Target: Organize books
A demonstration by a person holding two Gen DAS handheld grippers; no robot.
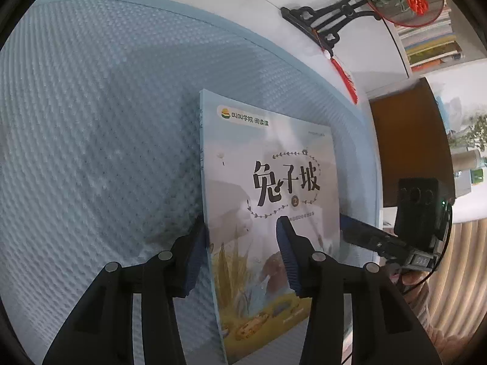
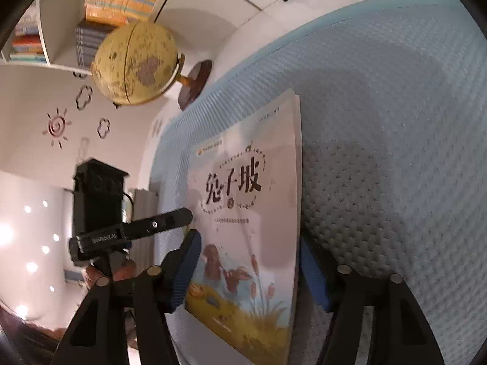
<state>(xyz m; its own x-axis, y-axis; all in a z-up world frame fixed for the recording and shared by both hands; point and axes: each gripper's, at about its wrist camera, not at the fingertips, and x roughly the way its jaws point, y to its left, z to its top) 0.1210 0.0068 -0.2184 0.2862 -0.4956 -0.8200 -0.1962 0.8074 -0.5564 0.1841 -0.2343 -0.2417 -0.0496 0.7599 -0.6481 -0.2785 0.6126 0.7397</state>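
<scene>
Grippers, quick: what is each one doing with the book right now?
Left gripper: jaws astride the spine edge of the book; a grip cannot be told.
Right gripper: jaws astride the book's opposite edge; a grip cannot be told.

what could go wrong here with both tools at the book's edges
1. The left tool and right tool each straddle only one side edge of the book. Closing there could crease the cover or let the book slip out.
2. Each outer finger is down by the textured mat, which might snag it.
3. The globe stands just past the mat, so a careless lift could knock it.
</scene>
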